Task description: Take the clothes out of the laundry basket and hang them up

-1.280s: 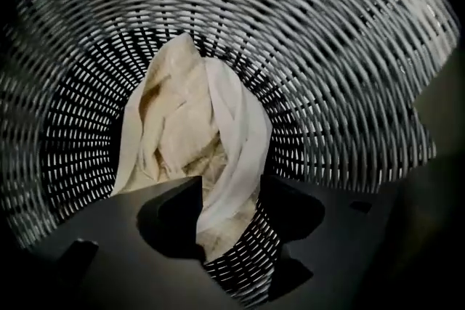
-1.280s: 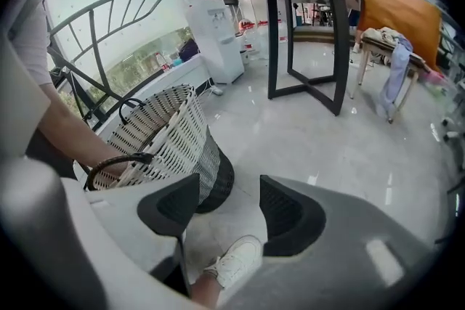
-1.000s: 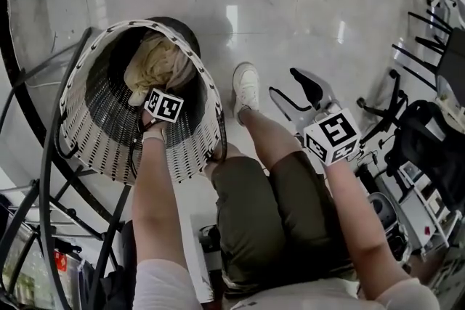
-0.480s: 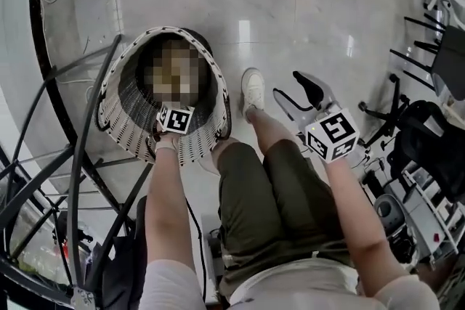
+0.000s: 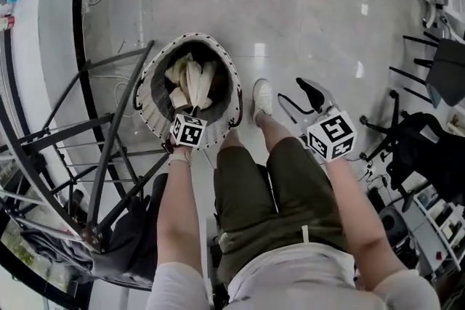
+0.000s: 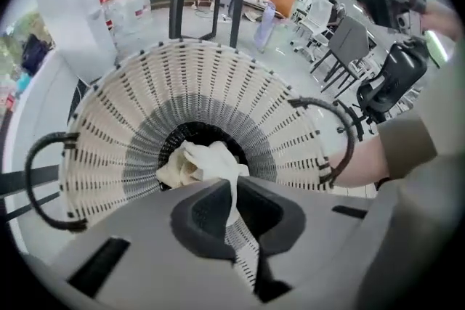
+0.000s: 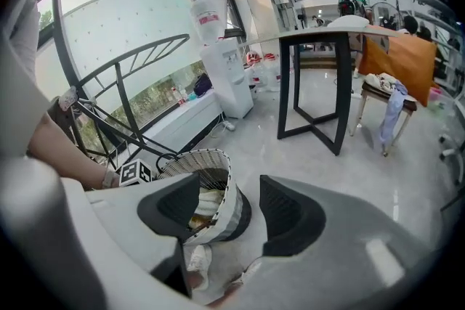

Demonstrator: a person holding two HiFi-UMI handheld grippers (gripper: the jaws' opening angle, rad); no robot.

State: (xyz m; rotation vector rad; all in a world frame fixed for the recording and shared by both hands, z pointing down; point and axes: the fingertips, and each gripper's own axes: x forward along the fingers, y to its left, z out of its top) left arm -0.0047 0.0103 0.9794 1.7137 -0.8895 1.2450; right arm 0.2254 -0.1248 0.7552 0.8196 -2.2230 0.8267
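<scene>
A white wicker laundry basket point(image 5: 149, 102) stands on the floor in front of the person's legs, with cream clothes point(image 5: 190, 80) piled inside. My left gripper point(image 5: 189, 128) hangs over the basket's near rim. In the left gripper view it point(image 6: 234, 203) is shut on a strip of cream cloth point(image 6: 231, 189) that runs up from the pile point(image 6: 195, 162) in the basket point(image 6: 276, 120). My right gripper point(image 5: 299, 96) is held to the right above the person's knee, away from the basket. Its jaws point(image 7: 229, 203) stand open and empty, and the basket point(image 7: 221, 192) shows beyond them.
A black tubular drying rack point(image 5: 94, 149) stands at the left, close beside the basket. The person's white shoe point(image 5: 263, 98) is just right of the basket. Black office chairs point(image 5: 425, 149) crowd the right side. A black-legged table point(image 7: 320, 83) and a water dispenser point(image 7: 232, 76) stand farther off.
The left gripper has come up from deep inside the basket to its near rim, with cream cloth in it. The head view has pulled back and higher. The right gripper has hardly moved.
</scene>
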